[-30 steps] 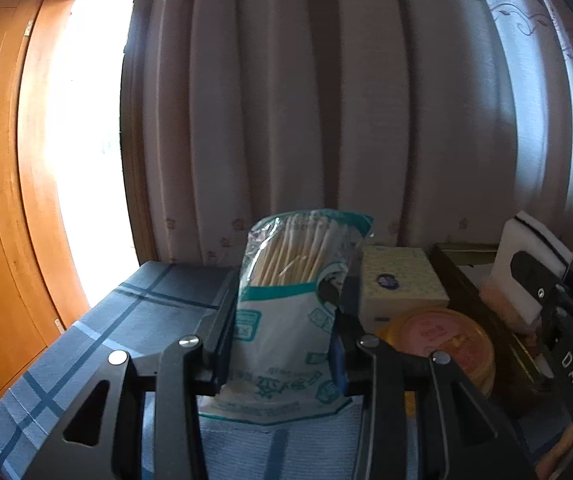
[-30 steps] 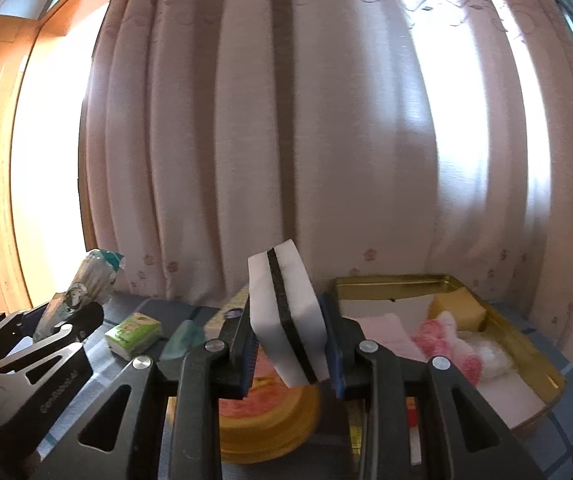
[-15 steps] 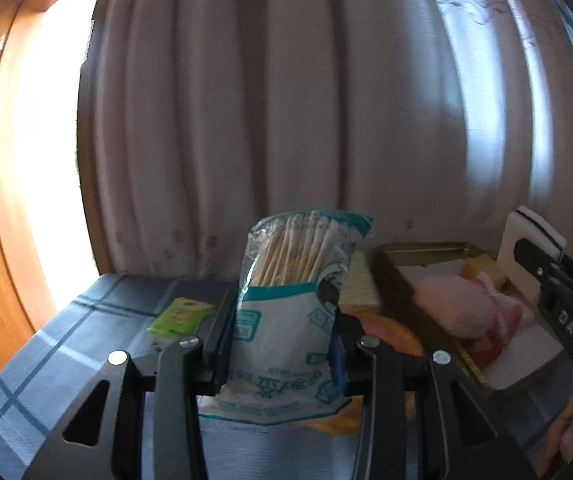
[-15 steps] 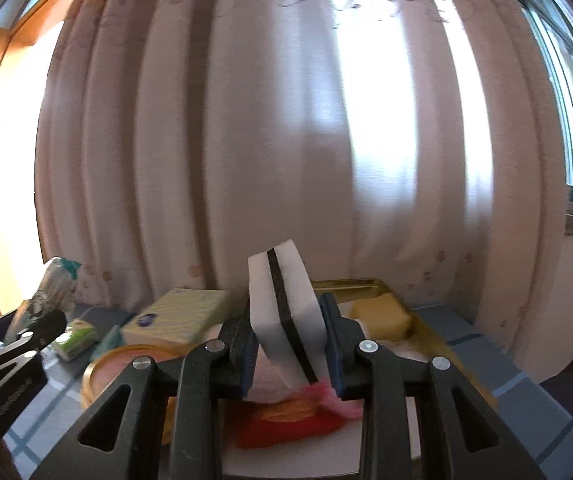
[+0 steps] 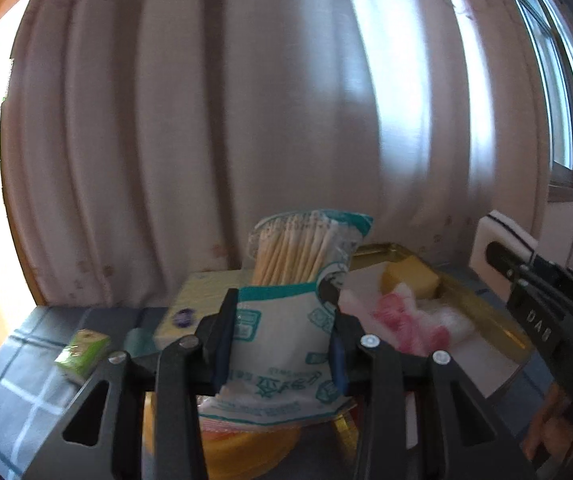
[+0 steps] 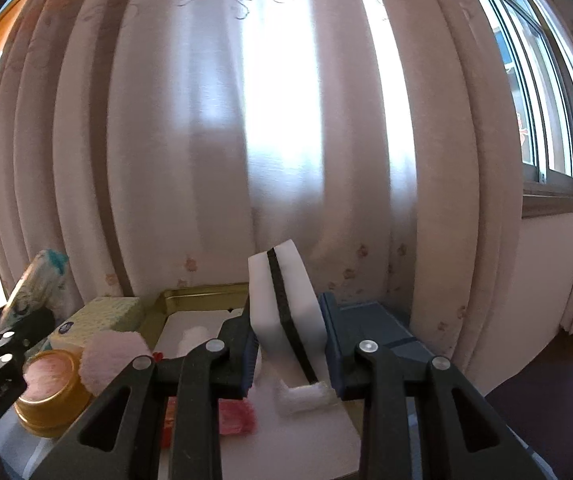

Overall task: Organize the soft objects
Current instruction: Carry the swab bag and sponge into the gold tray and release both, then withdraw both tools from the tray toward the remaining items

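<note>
Item one: my left gripper [image 5: 280,344], jaws pinching a bag of cotton swabs [image 5: 286,320] upright at its lower half, swab tips showing through the clear top at 12 o'clock. Item two: my right gripper [image 6: 288,344], jaws pinching a white sponge [image 6: 286,312] with a dark middle layer, standing on edge and leaning a little toward 11 o'clock. Beyond the left claw, at 2 o'clock: a gold tray [image 5: 482,300] holding a yellow sponge [image 5: 410,278], pink fluffy pieces [image 5: 402,324] and a white sheet. At 10 o'clock: a pale tissue box [image 5: 202,292]; at 9 o'clock, a small green packet [image 5: 82,354] on the blue checked cloth [image 5: 10,380]. Directly below the bag, a round yellow tin [image 5: 246,444]. From the right claw, the tray lies underneath and ahead, a pink puff [image 6: 114,354] at 9 o'clock. Risks, as I judge them: both claws crowd the same tray and could knock together; the slippery bag may slide from a low pinch; the leaning sponge could twist out on release and land off the tray.
</note>
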`<move>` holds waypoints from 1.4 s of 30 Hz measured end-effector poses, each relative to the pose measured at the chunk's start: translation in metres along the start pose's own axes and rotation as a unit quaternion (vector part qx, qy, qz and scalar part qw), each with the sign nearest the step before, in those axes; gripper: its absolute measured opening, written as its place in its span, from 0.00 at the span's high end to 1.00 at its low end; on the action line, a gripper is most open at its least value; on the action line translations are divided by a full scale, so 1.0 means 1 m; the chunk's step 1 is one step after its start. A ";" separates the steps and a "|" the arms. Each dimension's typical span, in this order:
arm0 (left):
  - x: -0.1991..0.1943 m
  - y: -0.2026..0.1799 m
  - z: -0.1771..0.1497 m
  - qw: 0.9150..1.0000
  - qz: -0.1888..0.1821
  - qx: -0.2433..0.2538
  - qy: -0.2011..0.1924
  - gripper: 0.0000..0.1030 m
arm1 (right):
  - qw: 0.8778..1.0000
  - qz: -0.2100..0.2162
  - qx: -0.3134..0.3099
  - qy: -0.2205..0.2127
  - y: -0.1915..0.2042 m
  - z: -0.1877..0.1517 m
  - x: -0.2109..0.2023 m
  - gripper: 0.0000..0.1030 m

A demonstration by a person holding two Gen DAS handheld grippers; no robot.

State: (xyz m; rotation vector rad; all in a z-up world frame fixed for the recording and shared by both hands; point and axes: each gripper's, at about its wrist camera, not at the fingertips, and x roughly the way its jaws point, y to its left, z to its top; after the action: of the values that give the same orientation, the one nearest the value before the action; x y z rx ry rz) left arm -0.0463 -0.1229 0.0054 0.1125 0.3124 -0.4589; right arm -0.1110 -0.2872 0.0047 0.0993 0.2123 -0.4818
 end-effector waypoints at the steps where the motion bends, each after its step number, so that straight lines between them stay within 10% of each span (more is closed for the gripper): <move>1: 0.005 -0.006 0.002 1.000 -0.006 0.001 0.005 0.63 | 1.000 0.000 -0.001 0.002 -0.002 0.001 0.002 0.70; 19: 0.065 -0.055 0.015 0.997 -0.024 0.023 0.069 0.59 | 0.996 0.059 0.018 0.062 -0.014 0.004 0.037 0.63; 22: 0.062 -0.053 0.013 0.998 -0.017 0.024 0.060 0.45 | 0.995 0.067 0.018 0.065 -0.012 0.003 0.038 0.58; 25: 0.059 -0.044 0.011 0.999 -0.005 0.010 0.053 0.01 | 0.995 0.073 0.029 0.053 -0.015 0.004 0.033 0.40; 27: 0.050 -0.040 0.012 1.000 -0.001 0.002 0.029 0.01 | 0.996 0.074 0.040 0.037 -0.017 0.004 0.027 0.24; 42: 0.007 -0.006 0.013 0.993 0.087 -0.023 -0.072 0.00 | 0.996 -0.023 0.075 -0.053 -0.033 0.008 -0.004 0.15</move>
State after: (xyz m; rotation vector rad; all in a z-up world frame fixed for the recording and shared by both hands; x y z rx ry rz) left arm -0.0397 -0.1330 0.0158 0.0601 0.1691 -0.2857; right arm -0.1290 -0.3155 0.0119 0.2149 0.0735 -0.5465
